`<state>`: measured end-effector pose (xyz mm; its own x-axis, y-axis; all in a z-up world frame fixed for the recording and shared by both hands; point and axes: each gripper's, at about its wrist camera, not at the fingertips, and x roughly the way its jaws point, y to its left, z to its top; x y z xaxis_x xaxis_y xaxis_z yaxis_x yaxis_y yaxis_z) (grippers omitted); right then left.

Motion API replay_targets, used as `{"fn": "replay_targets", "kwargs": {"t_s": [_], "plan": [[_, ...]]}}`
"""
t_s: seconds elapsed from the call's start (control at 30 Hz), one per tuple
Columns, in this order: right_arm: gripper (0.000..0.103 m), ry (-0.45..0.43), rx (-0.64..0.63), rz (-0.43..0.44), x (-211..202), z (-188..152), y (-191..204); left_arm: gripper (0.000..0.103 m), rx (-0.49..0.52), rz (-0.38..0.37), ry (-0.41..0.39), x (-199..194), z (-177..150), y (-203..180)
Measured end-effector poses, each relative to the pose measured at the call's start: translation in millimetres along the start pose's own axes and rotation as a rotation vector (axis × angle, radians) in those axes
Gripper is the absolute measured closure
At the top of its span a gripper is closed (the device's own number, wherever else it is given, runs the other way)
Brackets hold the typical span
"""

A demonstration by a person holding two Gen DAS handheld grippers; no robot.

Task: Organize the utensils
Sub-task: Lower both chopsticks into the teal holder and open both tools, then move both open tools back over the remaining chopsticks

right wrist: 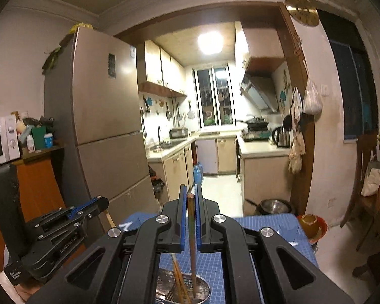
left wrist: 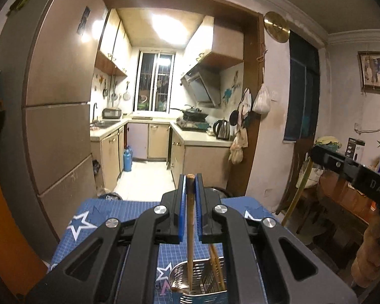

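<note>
My left gripper (left wrist: 190, 180) is shut on a light wooden chopstick (left wrist: 190, 228) that stands upright between the blue pads. Its lower end shows inside the rim of a perforated metal utensil holder (left wrist: 202, 276), beside other chopsticks (left wrist: 216, 266). My right gripper (right wrist: 190, 193) is shut on a darker patterned chopstick (right wrist: 192, 238), whose tip hangs within the same holder (right wrist: 202, 285); several sticks (right wrist: 178, 278) lean there. Each gripper shows in the other's view: the right gripper (left wrist: 347, 167) at the right, the left gripper (right wrist: 87, 209) at the lower left.
The holder stands on a blue grid mat with white stars (left wrist: 88, 217) covering a small table. A fridge (right wrist: 101, 126) rises at the left and a kitchen doorway lies ahead. An orange bowl (right wrist: 310, 224) sits at the mat's right edge, and a metal pot (right wrist: 271, 206) is on the floor.
</note>
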<state>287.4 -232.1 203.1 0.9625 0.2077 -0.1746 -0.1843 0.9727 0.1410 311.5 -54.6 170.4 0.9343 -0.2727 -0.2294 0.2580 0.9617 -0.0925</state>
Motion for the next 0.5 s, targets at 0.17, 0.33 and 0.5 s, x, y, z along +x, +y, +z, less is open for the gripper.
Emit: {"fn": "replay_targets", "kwargs": {"t_s": [0.17, 0.33, 0.5], "plan": [[0.096, 0.051, -0.011, -0.020, 15.6, -25.5, 1.4, 0.097, 0.006, 0.013, 0.027, 9.4, -20.7, 10.1], [0.078, 0.089, -0.016, -0.040, 20.1, -38.5, -0.4, 0.096, -0.042, 0.030, 0.047, 9.6, -30.1, 25.5], [0.077, 0.071, 0.000, -0.048, 7.7, -35.1, -8.9, 0.072, -0.094, 0.049, -0.017, -12.7, -18.5, 41.9]]}}
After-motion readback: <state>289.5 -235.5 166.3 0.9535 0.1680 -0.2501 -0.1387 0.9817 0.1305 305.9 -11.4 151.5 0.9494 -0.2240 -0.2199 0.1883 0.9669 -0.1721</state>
